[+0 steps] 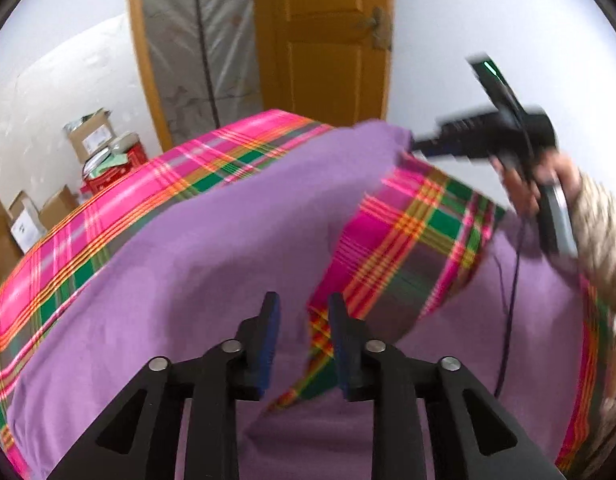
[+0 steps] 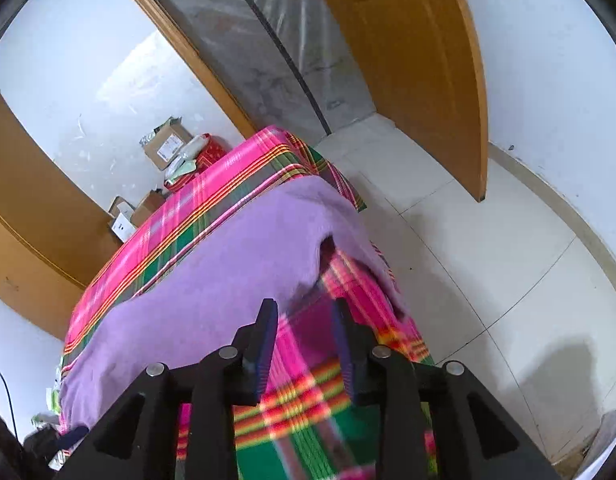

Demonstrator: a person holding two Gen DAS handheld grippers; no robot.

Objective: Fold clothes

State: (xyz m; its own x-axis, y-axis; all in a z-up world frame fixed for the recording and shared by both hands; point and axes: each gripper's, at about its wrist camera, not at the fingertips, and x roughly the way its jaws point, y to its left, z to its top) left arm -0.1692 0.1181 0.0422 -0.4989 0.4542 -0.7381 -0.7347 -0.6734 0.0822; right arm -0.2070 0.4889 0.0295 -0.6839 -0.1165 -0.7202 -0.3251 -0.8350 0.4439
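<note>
Room: white walls, pale tiled floor (image 2: 488,240), an orange-brown wooden door (image 1: 328,40) beside a sheet of clear plastic (image 1: 200,40) hung in a doorway.
Table cover: plaid cloth (image 1: 88,232) in pink, green and orange — spread over the table, its edge hanging toward the floor in the right wrist view.
Garment: purple garment (image 1: 208,248) lying flat across most of the plaid cloth; one part reaches toward the far right corner, and a wedge of plaid shows between two purple parts. In the right wrist view its far edge droops over the table side.
Boxes: cardboard boxes (image 1: 90,136) stacked by the wall past the far left of the table, something red among them.
Right hand: person's hand (image 1: 548,184), in a patterned sleeve, holding the right gripper's handle at the right of the left wrist view — blurred.
Left gripper (image 1: 304,308): over the garment's near part, jaws partly apart, nothing pinched; purple fabric and plaid show in the gap.
Right gripper (image 2: 306,312): above the table's right side, jaws partly apart, nothing held; plaid and the garment's edge lie below the gap.
Cable: thin dark cable (image 1: 508,300) trailing down over the purple fabric at right.
</note>
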